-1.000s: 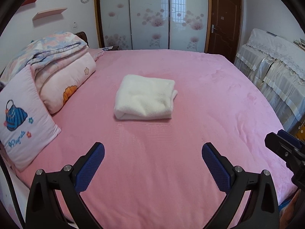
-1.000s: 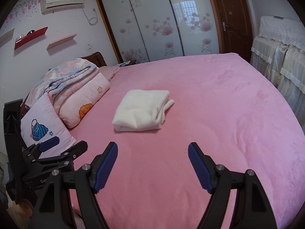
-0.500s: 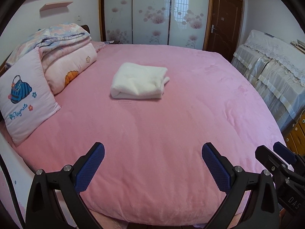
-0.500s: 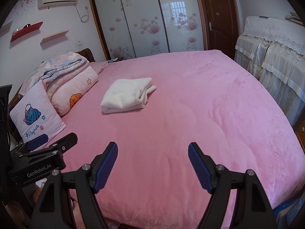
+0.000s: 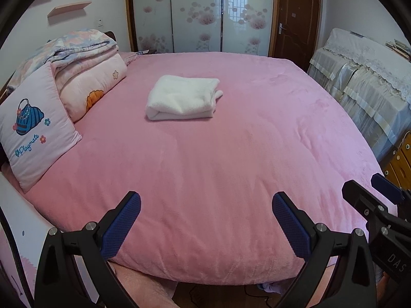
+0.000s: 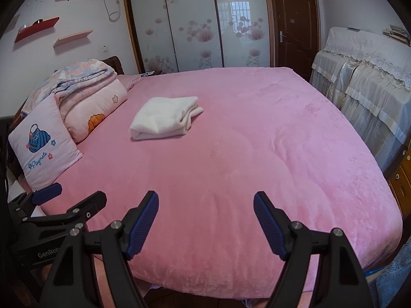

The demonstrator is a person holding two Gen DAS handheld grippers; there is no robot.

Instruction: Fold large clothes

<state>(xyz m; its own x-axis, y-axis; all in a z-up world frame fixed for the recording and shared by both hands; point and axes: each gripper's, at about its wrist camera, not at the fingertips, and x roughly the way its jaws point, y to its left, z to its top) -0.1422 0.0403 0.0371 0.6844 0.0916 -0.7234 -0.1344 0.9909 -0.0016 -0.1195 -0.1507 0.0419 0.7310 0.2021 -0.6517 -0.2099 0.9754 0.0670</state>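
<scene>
A white fluffy garment (image 5: 183, 98) lies folded into a thick rectangle near the middle of the pink bed (image 5: 218, 169); it also shows in the right wrist view, garment (image 6: 165, 118). My left gripper (image 5: 205, 205) stands open over the bed's near edge, nothing between its blue pads. My right gripper (image 6: 205, 205) is likewise open and empty, well short of the garment. Each gripper appears at the edge of the other's view: the right gripper (image 5: 380, 205) and the left gripper (image 6: 59, 205).
A pink cushion with a handbag print (image 5: 30, 133), a rolled pillow (image 5: 95, 87) and folded quilts (image 5: 77, 43) are piled at the bed's left. Lace-covered furniture (image 5: 364, 82) stands on the right, wooden drawers (image 5: 403, 159) beside it. Sliding wardrobe doors (image 5: 197, 12) and a brown door (image 5: 295, 18) lie behind.
Both grippers have drawn back from the folded garment toward the bed's near edge; the bed's front edge and floor now show. Both stay open and empty.
</scene>
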